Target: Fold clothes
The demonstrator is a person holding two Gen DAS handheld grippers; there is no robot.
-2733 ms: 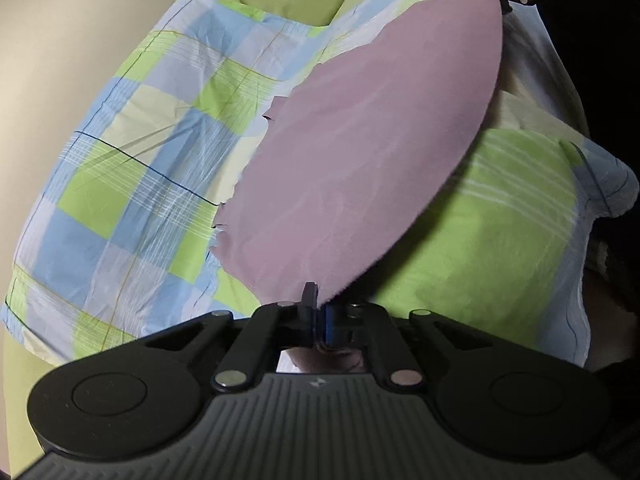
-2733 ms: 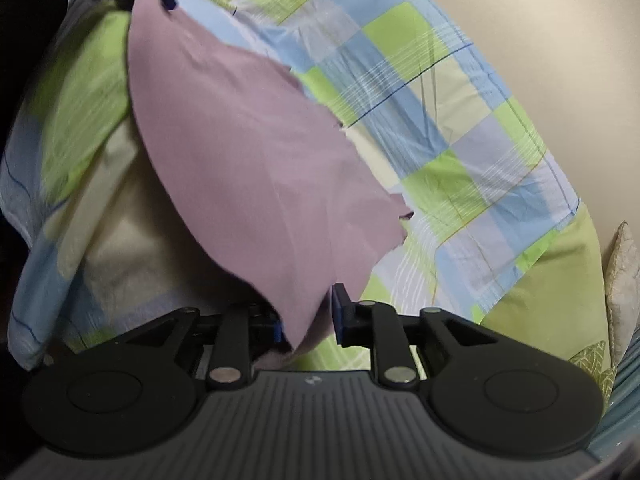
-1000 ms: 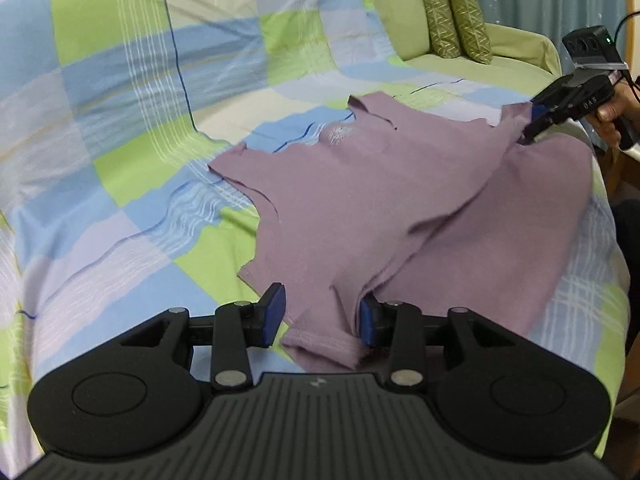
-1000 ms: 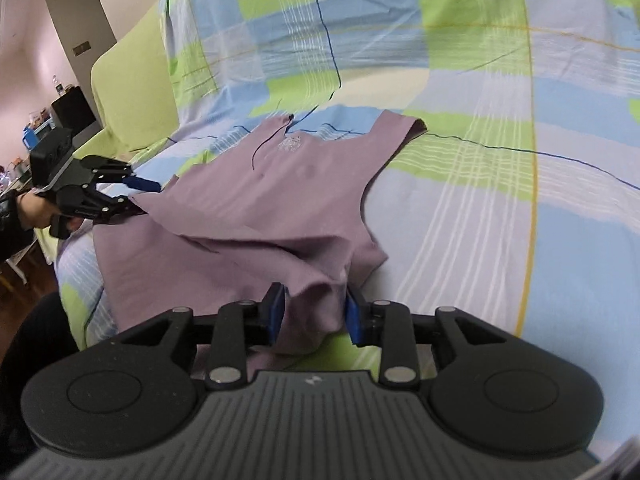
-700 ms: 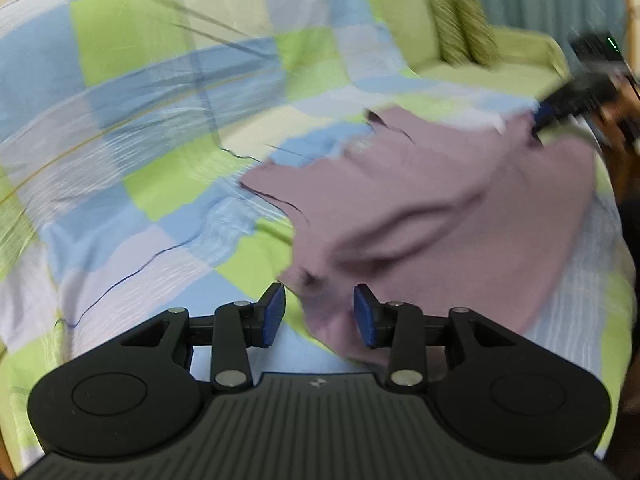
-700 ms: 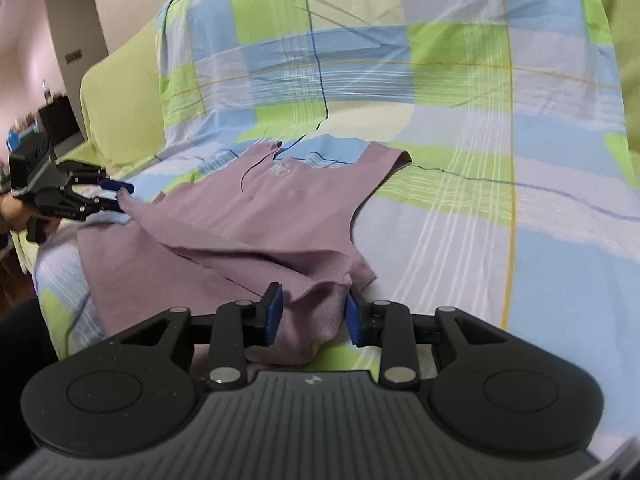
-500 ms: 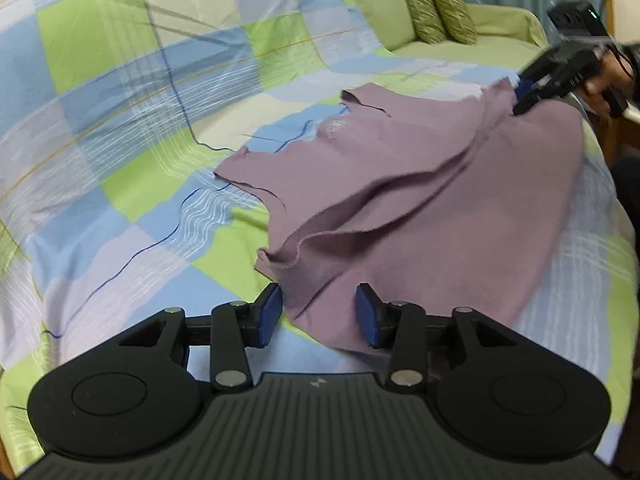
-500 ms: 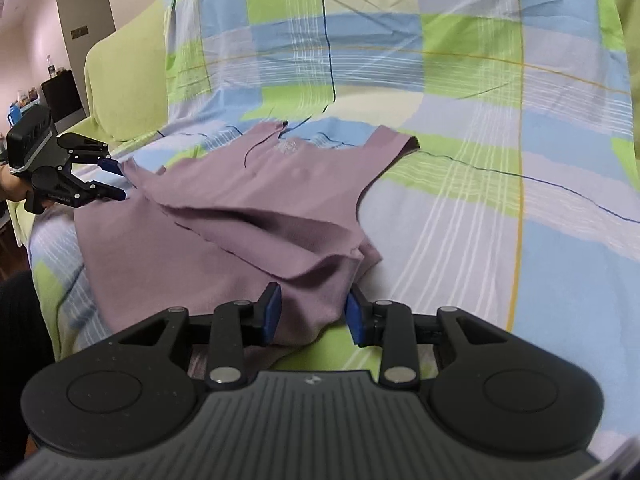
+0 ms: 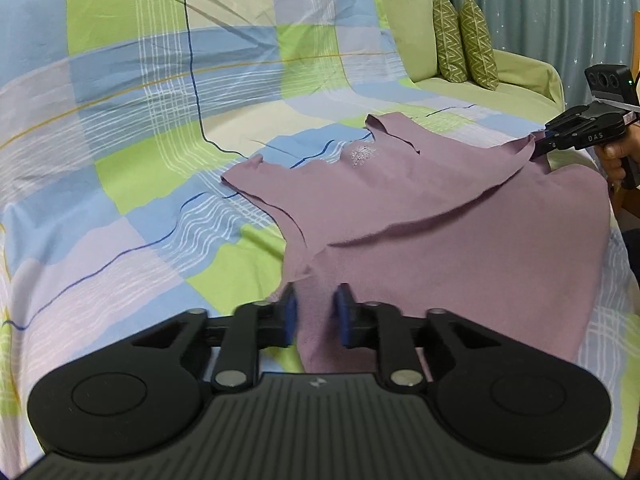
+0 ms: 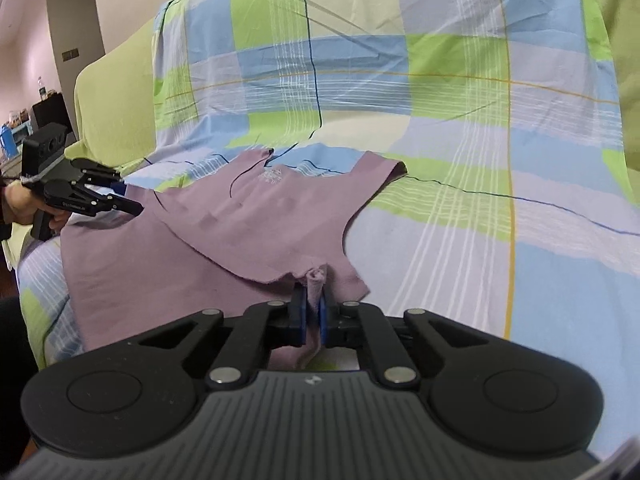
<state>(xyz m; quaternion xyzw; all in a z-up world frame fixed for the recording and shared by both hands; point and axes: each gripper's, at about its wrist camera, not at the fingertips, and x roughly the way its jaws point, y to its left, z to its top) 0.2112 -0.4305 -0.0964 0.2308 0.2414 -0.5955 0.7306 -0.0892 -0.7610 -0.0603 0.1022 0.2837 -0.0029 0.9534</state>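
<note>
A mauve sleeveless top (image 9: 420, 216) lies on the checked sheet (image 9: 132, 184), its lower part folded up over itself; it also shows in the right wrist view (image 10: 248, 232). My left gripper (image 9: 314, 312) is open with the jaws on either side of the top's near edge; in the right wrist view it is at the far left (image 10: 128, 200). My right gripper (image 10: 314, 312) is shut on a bunched bit of the top's edge; in the left wrist view it is at the far right (image 9: 540, 144), touching the fabric corner.
The sheet covers a green sofa (image 9: 516, 76) with two patterned cushions (image 9: 464, 44) by a blue curtain (image 9: 560, 12). A green armrest (image 10: 116, 108) and a dark cabinet (image 10: 44, 112) are at the left in the right wrist view.
The top went from hanging in the air to lying on the sheet. The left jaws opened and now straddle the near edge. The right jaws have closed on the fabric.
</note>
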